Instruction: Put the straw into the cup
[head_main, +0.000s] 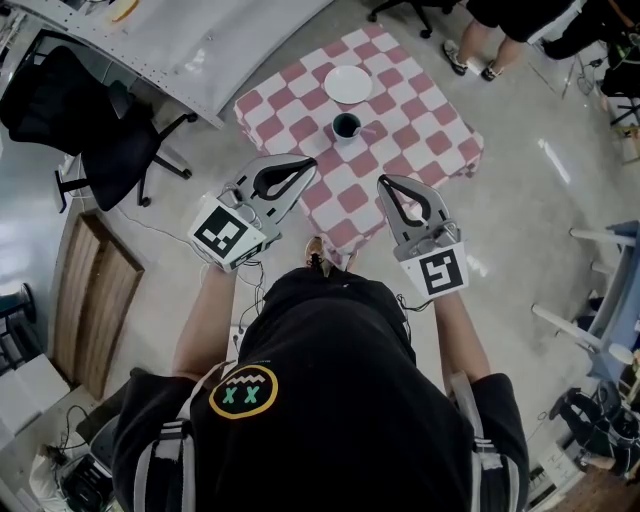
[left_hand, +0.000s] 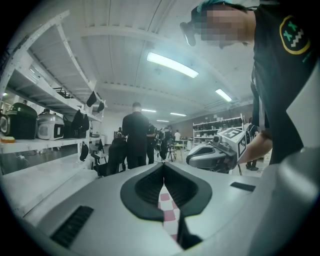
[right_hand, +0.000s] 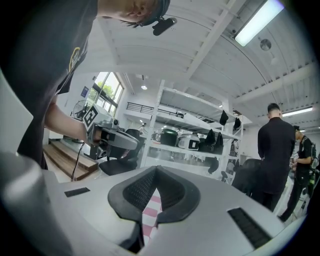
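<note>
A dark cup (head_main: 346, 125) stands on a small table under a pink-and-white checked cloth (head_main: 430, 130). A thin pale lilac thing, apparently the straw (head_main: 369, 130), lies just right of the cup. A white plate (head_main: 348, 84) sits beyond them. My left gripper (head_main: 312, 164) hovers over the cloth's near left edge, held level, jaws shut with nothing between them (left_hand: 163, 164). My right gripper (head_main: 381, 180) hangs over the near edge, also shut and empty (right_hand: 156, 169). Both are short of the cup. Each gripper shows in the other's view.
A black office chair (head_main: 110, 140) and a long grey bench (head_main: 200, 40) stand left of the table. A wooden panel (head_main: 95, 300) lies on the floor at the left. A person's legs (head_main: 480, 50) are at the far right. Shelves with cookers (right_hand: 185, 140) and a standing person (left_hand: 136, 135) surround.
</note>
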